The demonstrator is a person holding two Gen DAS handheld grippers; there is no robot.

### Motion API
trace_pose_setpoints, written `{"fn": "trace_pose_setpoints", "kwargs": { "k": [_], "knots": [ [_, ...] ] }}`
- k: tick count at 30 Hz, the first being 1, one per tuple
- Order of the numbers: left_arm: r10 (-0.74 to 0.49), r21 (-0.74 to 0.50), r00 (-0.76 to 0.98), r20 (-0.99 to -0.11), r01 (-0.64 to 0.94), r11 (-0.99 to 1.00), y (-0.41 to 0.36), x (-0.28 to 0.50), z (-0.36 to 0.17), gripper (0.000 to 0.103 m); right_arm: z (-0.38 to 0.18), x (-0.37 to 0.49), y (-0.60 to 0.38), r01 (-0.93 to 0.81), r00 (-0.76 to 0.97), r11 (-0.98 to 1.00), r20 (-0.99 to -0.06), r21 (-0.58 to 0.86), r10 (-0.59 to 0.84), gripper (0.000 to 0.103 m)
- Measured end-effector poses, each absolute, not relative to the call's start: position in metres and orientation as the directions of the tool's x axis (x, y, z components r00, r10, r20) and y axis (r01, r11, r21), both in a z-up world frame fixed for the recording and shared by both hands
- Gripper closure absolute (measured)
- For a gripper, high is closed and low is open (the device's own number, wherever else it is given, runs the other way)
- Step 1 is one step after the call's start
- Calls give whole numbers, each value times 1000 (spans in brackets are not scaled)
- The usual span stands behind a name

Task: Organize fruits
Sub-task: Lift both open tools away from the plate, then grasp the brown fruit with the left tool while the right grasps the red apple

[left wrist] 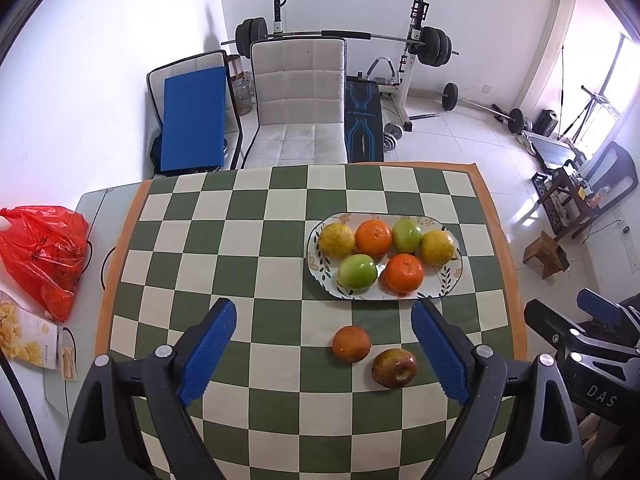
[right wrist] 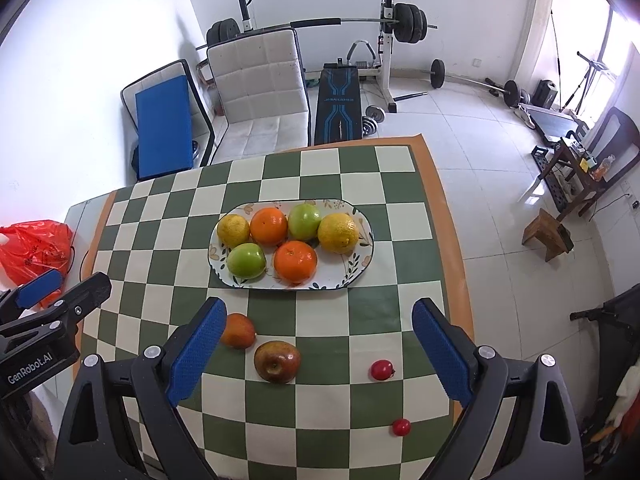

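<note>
Orange, yellow and green fruit fill the oval patterned plate [right wrist: 362, 260] on the checked cloth: two oranges [right wrist: 269, 226], two lemons [right wrist: 338, 233] and two green apples [right wrist: 246, 260], packed in two rows and touching. Nearer the cameras, off the plate, a darker orange [right wrist: 240, 331] lies just beside a reddish-brown apple [right wrist: 277, 361]. The left gripper [left wrist: 324, 354] hangs above the cloth with its blue pads wide apart and nothing between them; the right gripper [right wrist: 316, 350] is likewise spread and empty.

Green and cream squares cover the tablecloth [left wrist: 256, 240], which has an orange border and lies on a pale table [left wrist: 86, 204]. Beyond the far edge stand a white padded chair [left wrist: 298, 92], a blue-cushioned seat [left wrist: 192, 120] and a barbell rack [left wrist: 416, 44] on a white tiled floor, against white walls.

Only the right wrist view shows two small red fruits [right wrist: 381, 370] on the cloth near the right edge. Only the left wrist view shows a snack packet [left wrist: 28, 340] below the red plastic bag [left wrist: 44, 248] at the table's left side.
</note>
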State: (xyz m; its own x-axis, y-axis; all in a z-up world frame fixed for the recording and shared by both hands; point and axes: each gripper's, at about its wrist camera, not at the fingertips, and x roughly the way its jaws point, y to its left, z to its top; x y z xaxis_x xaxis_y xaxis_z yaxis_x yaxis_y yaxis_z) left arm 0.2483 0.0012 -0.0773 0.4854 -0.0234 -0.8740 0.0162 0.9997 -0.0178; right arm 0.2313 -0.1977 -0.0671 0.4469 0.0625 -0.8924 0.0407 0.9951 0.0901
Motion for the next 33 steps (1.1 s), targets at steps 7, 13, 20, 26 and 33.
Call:
{"fn": "trace_pose_setpoints", "kwargs": {
  "k": [7, 13, 20, 26, 33],
  "knots": [
    [-26, -16, 477, -879, 23, 1000, -3, 252, -86, 13, -69, 228, -201, 58, 443, 992, -893, 110, 73, 7],
    [25, 39, 447, -894, 21, 999, -4, 261, -107, 1, -83, 233, -201, 69, 415, 989, -905, 133, 93, 7],
    [155, 146, 305, -939, -53, 988, 22, 272, -167, 1, -156, 247, -190, 70, 267, 980, -950, 184, 160, 7],
    [174, 162, 162, -971, -83, 983, 42, 275, -216, 1, -253, 254, -164, 62, 69, 970, -971, 235, 231, 7],
    [127, 121, 74, -989, -85, 989, 38, 284, -248, 1, -331, 253, -137, 75, -71, 956, -955, 284, 290, 28]
  ]
}}
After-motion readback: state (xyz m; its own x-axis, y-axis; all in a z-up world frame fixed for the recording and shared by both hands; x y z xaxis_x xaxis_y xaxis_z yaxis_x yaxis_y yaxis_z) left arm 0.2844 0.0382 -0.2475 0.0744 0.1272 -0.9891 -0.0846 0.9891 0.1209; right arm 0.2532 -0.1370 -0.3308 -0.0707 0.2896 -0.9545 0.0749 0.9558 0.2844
